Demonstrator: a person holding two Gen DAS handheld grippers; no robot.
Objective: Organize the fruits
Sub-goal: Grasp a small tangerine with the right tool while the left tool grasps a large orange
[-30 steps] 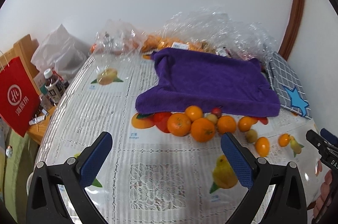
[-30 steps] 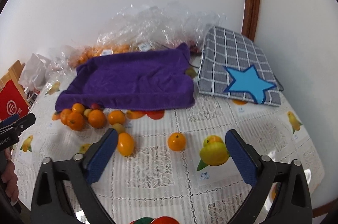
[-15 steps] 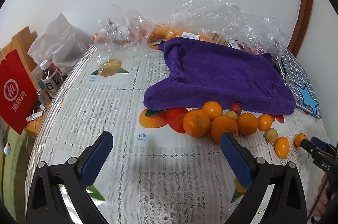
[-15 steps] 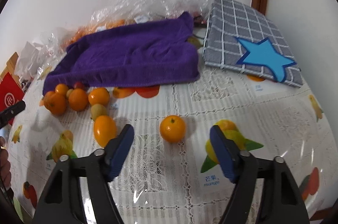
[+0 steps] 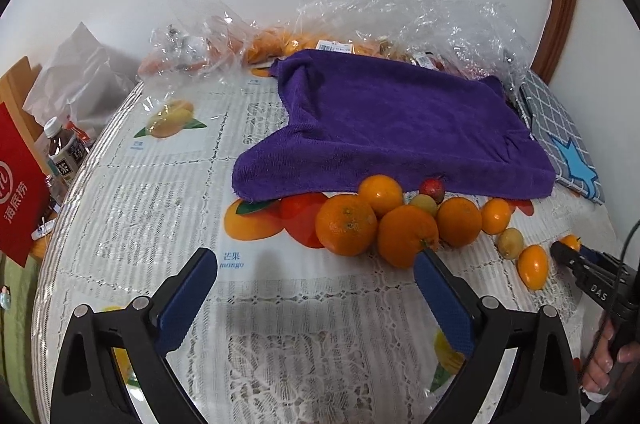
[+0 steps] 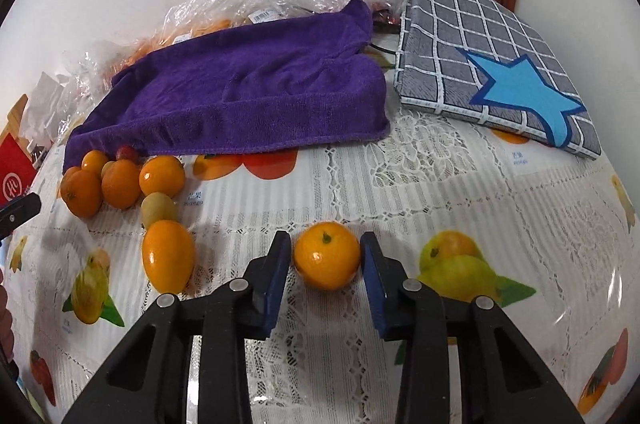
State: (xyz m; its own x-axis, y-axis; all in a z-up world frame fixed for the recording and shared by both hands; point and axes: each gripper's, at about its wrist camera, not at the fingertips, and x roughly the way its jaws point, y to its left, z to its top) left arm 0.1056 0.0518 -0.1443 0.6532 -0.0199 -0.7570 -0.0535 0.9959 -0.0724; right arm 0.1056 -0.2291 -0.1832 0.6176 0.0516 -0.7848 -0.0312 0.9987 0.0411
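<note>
My right gripper [image 6: 325,256] is closed around a small orange [image 6: 327,255] that rests on the tablecloth; both blue pads touch its sides. That orange also shows in the left wrist view [image 5: 570,242]. An oval orange fruit [image 6: 168,255] and a greenish fruit [image 6: 158,208] lie to its left. A cluster of oranges [image 5: 404,224] lies at the front edge of the purple towel [image 5: 396,127]. My left gripper [image 5: 316,294] is open and empty, just in front of that cluster.
A grey checked cushion with a blue star [image 6: 492,63] lies right of the towel. Crumpled plastic bags with fruit [image 5: 400,15] sit by the back wall. A red bag [image 5: 18,183] and bottles [image 5: 64,151] stand off the table's left edge.
My right gripper moved forward and down and closed from wide open onto the small orange. My left gripper moved closer to the orange cluster and stayed open.
</note>
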